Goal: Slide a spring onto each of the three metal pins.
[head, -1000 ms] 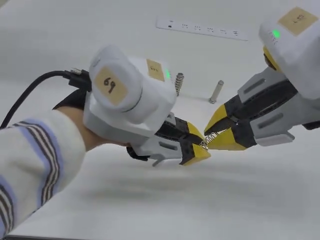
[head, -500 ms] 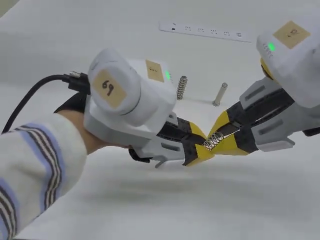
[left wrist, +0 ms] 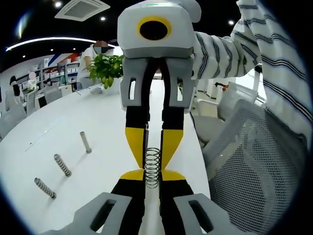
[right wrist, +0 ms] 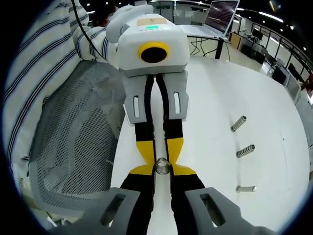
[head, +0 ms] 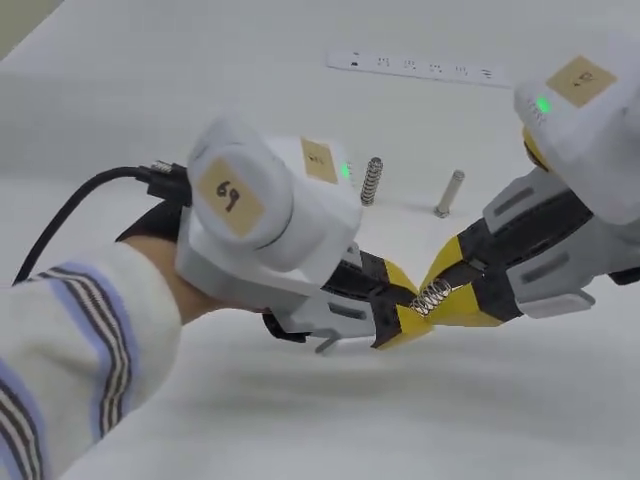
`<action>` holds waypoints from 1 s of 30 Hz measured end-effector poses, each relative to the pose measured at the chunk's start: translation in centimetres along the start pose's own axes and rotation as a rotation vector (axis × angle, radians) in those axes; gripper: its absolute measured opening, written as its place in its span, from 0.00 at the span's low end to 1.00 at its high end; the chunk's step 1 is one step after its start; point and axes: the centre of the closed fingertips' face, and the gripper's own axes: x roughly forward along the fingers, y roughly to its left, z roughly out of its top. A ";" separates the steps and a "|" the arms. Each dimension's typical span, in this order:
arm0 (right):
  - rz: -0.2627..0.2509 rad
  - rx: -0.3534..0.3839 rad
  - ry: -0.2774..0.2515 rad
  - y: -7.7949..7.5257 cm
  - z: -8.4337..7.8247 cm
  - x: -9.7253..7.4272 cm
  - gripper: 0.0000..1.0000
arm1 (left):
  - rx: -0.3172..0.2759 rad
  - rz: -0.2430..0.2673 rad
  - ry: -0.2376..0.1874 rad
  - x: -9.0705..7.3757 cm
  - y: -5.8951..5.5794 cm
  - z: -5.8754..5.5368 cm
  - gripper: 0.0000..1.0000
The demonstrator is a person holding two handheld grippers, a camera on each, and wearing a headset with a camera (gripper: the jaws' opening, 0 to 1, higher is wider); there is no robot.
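A small coiled steel spring (head: pixel 431 296) is held in the air over the middle of the white desk (head: pixel 470 420), slung between two grippers met tip to tip. The left gripper (head: pixel 403 318) is clenched on the spring's lower-left end. The right gripper (head: pixel 448 288) is closed on the opposite end, its yellow tips being seen pressed to either side of the coil in the left gripper view. The spring's long axis is laid along the line joining the two grippers — close to level, not upright.

Two of the three pins are seen to carry springs: the first sprung grey metal pin (left wrist: pixel 62 165) and the second sprung grey metal pin (left wrist: pixel 44 188). The bare grey metal pin (head: pixel 450 194) is left, stood upright beyond the grippers toward the far edge of the desk, short of the long white power strip (head: pixel 420 68). From the spring it lies farther out and slightly to the right, well apart, and is judged nearer to the right gripper.

The step in hand is judged to be a re-grip of the last spring. For the coming move the spring would have to be turned upright and its bore lined up over the pin — with the lower end freed, since jaws closed there would block the pin's entry.
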 end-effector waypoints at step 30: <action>-0.004 0.072 -0.031 0.2 0.4 -0.4 0.08 | -0.023 -0.027 0.002 0.1 -0.4 0.3 0.02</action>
